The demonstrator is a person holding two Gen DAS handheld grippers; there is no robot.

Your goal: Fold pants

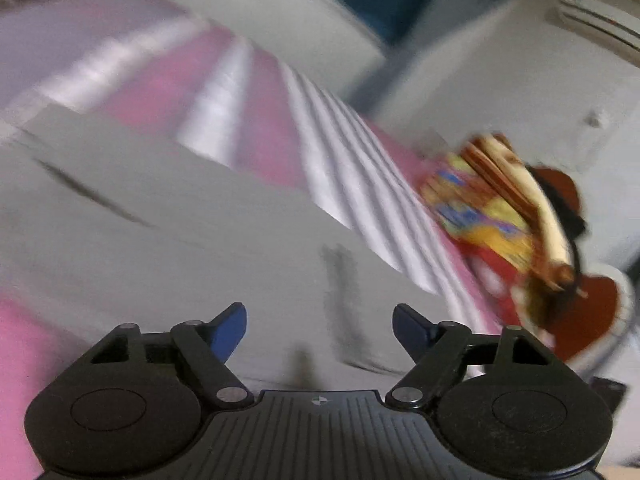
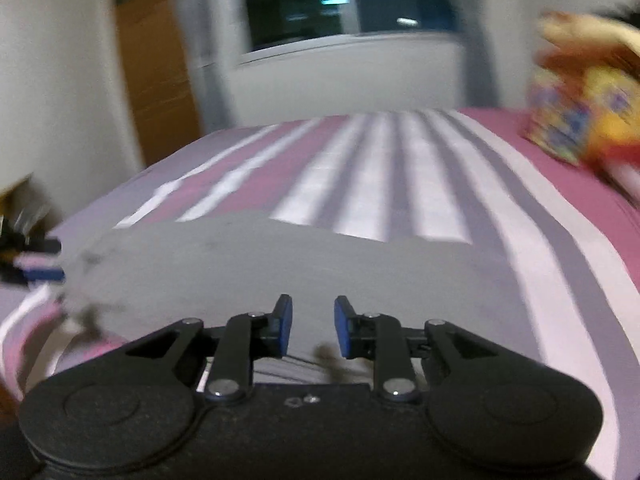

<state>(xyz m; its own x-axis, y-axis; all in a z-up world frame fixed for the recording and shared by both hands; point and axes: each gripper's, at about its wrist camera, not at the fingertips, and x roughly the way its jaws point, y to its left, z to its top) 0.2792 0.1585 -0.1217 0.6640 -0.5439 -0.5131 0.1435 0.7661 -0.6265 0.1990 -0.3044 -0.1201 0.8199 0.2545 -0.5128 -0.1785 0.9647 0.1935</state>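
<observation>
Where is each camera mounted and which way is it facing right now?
Left wrist: on the left hand-held gripper, jaws open, tilted over the flat grey pants toward a colourful stuffed toy.
Right wrist: on the right hand-held gripper, jaws open, facing across the pants toward a dark window.
Shared: pants, pink-and-white striped bedsheet, toy.

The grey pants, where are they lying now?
The grey pants lie flat on the striped pink bedsheet, directly ahead of both open grippers; the colourful plush toy sits to their right.
</observation>
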